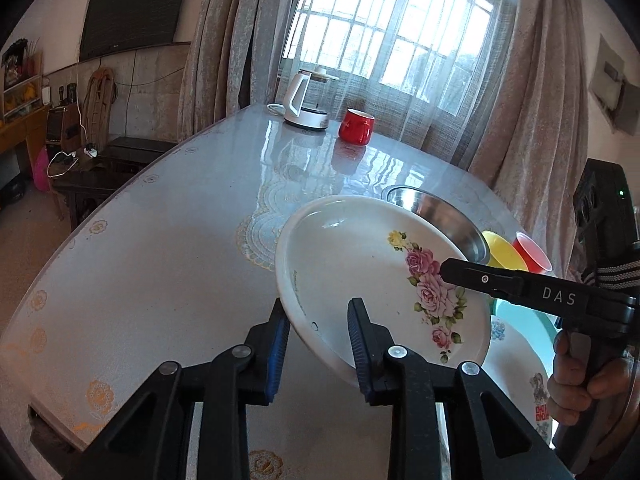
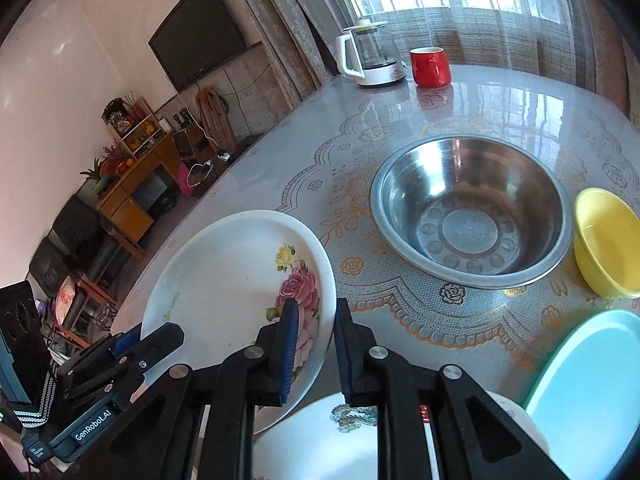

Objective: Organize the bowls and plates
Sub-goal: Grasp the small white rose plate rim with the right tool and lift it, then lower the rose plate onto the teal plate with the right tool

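Early in sorting: rose plate (image 1: 372, 276) aloft and tilted over the table (image 1: 160, 240), rim straddled by left gripper (image 1: 318, 344) and right gripper (image 2: 314, 344), grip unconfirmed; steel bowl (image 2: 472, 208), yellow bowl (image 2: 608, 240), teal plate (image 2: 592, 380) unstacked.

A wide bare stretch of tabletop (image 1: 160, 240) is seen on the left, out to its rounded edge. Farther back, passage is narrowed by a kettle (image 1: 306, 100) and a red mug (image 1: 356, 126) standing just beside each other near the window. On the right the surface is crowded: a steel bowl (image 2: 470, 208), a yellow bowl (image 2: 608, 240) just beside it, a red cup (image 1: 532, 252) and a teal plate (image 2: 588, 392). The near middle is taken up by a tilted flowered plate (image 2: 224, 288), flanked by both sets of fingers (image 1: 280, 340), with another white plate (image 2: 312, 440) lying underneath.
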Demonstrator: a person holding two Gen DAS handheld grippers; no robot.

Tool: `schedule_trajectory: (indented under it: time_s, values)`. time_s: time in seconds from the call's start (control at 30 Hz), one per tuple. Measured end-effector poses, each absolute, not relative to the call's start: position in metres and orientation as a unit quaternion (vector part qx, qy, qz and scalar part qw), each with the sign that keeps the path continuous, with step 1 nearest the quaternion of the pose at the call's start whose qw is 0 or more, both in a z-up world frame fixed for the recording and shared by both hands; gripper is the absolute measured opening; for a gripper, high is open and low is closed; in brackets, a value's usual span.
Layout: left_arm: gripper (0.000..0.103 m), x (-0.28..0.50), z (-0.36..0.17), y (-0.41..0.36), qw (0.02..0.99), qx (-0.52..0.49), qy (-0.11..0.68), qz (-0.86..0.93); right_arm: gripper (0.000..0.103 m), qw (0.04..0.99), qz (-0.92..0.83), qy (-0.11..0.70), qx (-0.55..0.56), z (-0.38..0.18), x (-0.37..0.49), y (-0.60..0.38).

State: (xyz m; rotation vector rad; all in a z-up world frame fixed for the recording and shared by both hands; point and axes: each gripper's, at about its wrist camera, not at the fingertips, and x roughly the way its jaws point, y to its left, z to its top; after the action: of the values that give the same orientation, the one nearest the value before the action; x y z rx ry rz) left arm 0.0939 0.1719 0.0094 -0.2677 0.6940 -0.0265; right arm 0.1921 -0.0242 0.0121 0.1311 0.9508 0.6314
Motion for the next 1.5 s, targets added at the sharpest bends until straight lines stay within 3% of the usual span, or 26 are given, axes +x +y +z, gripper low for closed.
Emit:
schedule_trajectory:
  time_s: [0.37, 0.97, 1.5]
  values:
    - [0.030, 0.109, 0.028, 0.103, 0.930, -0.108, 0.344, -0.066, 0.018, 0.863, 0.255, 0.416, 0.129, 0.030, 0.169, -0.109]
    - [0.030, 0.137, 0.039, -0.040, 0.917, -0.023, 0.364, -0.161, 0.018, 0.882, 0.144, 0.399, 0.205, 0.016, 0.132, -0.252]
    - [0.030, 0.171, 0.006, -0.105, 0.881, 0.032, 0.430, -0.194, 0.018, 0.874, 0.087, 0.418, 0.234, -0.021, 0.117, -0.306]
